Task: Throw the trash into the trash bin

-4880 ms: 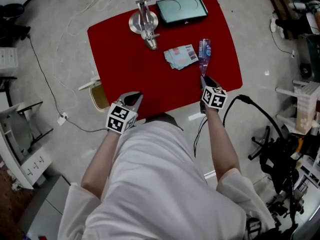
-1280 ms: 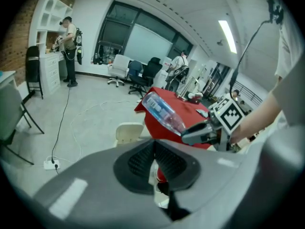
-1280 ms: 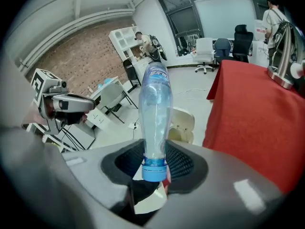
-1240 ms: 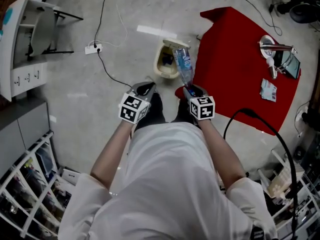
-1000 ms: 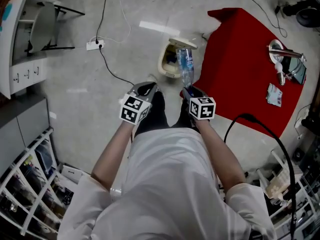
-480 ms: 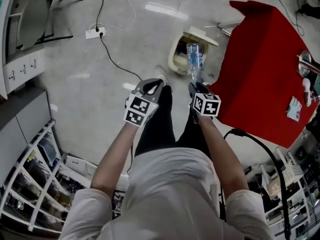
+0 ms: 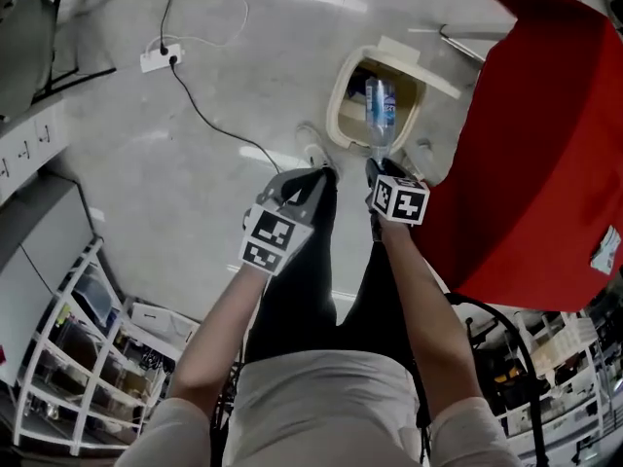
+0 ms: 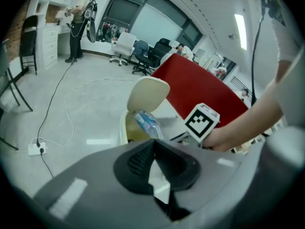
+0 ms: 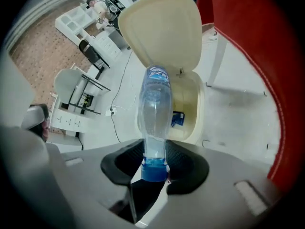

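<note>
A clear plastic bottle with a blue cap points away from my right gripper, which is shut on its neck. In the right gripper view the bottle stands up from the gripper right over the cream trash bin, whose lid is flipped open. A small blue item lies inside the bin. In the head view the bottle hangs over the bin's opening. My left gripper is beside the right one, and its pads meet on nothing.
A red-covered table stands just right of the bin. A power strip with its cable lies on the floor to the left. A white wire rack is at the lower left. The person's dark-trousered legs are under both grippers.
Both grippers have sunk toward the floor and the bin has grown larger in view. The bottle, earlier at the bin's near edge, now hangs over its opening.
</note>
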A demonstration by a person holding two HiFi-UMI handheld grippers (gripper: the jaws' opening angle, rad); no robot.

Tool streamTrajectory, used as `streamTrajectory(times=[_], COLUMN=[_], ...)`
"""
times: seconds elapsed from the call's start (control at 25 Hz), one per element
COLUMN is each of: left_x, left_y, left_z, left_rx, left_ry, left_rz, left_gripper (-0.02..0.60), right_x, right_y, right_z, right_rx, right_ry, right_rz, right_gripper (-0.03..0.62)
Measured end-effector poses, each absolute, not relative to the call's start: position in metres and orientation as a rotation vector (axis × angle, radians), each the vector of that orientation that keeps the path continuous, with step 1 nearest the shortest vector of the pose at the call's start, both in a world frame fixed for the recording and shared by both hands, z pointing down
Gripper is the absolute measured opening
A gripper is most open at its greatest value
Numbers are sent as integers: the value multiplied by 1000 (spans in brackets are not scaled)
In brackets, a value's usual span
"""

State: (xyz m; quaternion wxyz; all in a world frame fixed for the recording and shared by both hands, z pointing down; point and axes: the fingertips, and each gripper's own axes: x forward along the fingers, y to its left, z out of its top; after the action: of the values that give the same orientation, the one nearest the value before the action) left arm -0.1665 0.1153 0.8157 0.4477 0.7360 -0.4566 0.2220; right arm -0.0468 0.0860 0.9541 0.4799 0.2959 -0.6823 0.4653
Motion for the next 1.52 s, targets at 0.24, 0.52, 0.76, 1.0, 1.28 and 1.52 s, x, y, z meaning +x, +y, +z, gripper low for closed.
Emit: streamTrajectory(times=[0.24, 0.52, 0.76, 1.0, 1.28, 1.52], left_x=[-153, -155, -159, -151, -150, -141], left_y=[121, 130, 129, 129, 110, 111], left_z=[840, 842, 819, 765, 682, 626], left_rx=[1807, 1795, 1775, 1773, 1854, 1921], left_ry=[-1094, -1093, -1149, -1202, -1236, -1195], left_rz=[532, 553, 546, 536, 544, 548], left_gripper=[5, 5, 5, 5, 5, 4], right_x=[-41, -44, -62, -61, -66, -60], right_y=[81, 80, 90, 93, 56, 50], right_z=[999, 993, 948, 870, 757, 683], right_rx=[728, 705, 664, 640, 638, 619], right_ry=[-1620, -1669, -1755, -1874, -2054, -2149], right_rz=[1170, 1162, 1161, 1106, 988, 924], right_gripper=[152, 161, 160, 110, 50, 37])
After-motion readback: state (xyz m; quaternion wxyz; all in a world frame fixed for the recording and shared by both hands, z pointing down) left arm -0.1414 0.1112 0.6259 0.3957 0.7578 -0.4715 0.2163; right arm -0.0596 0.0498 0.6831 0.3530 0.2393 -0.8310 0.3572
